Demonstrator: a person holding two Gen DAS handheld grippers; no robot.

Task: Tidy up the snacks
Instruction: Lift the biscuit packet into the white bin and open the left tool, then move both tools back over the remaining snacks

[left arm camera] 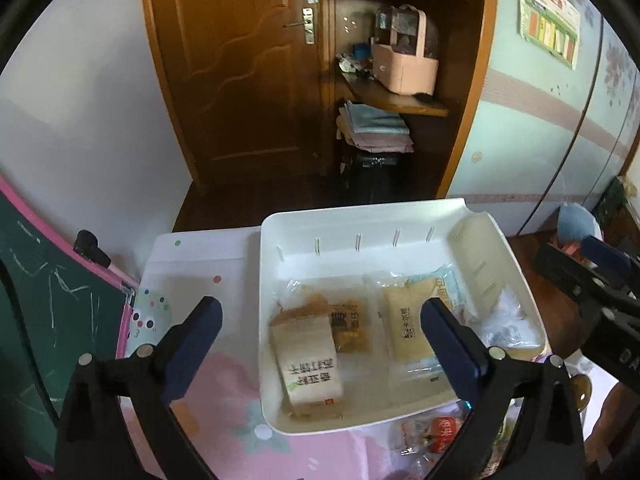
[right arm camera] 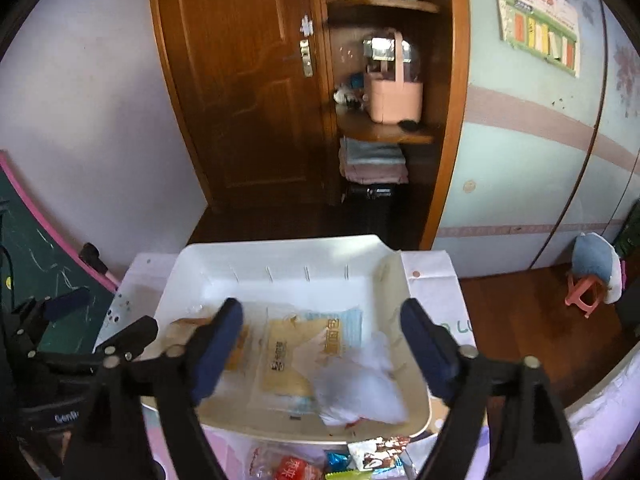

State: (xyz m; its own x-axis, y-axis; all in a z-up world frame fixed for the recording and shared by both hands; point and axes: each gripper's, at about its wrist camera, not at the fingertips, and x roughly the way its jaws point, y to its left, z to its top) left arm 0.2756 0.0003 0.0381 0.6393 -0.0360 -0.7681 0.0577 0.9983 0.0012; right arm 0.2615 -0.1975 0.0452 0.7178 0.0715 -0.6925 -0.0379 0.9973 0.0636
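The white tray (left arm camera: 280, 264) sits at the far edge of the small table (left arm camera: 192, 256), its back rim flush with the table's end, beyond which dark wooden floor runs to a brown door (left arm camera: 240, 72) and open corner shelves (left arm camera: 400, 100). Bare tablecloth lies to the tray's left, hemmed by a pink-framed chalkboard (left arm camera: 48, 288); on the right the table ends just past the tray, with a small pink stool (right arm camera: 584, 300) well apart on the floor. The left gripper (left arm camera: 320, 344) hovers above the tray's near left part with its fingers spread wide and nothing between them; the right gripper (right arm camera: 324, 344) hangs over the tray's middle, likewise wide open and empty. Inside the tray lie the snacks: a tan bread packet (left arm camera: 308, 364) at the near left, a darker brown packet (left arm camera: 350, 330) just beside it, a pale yellow packet (left arm camera: 408, 328) overlapping a light blue one (right arm camera: 344, 324), and a crinkled clear wrapper (right arm camera: 360, 388) in the near right corner. More wrapped snacks, one red (right arm camera: 298, 470), lie loose on the cloth just in front of the tray's near rim.
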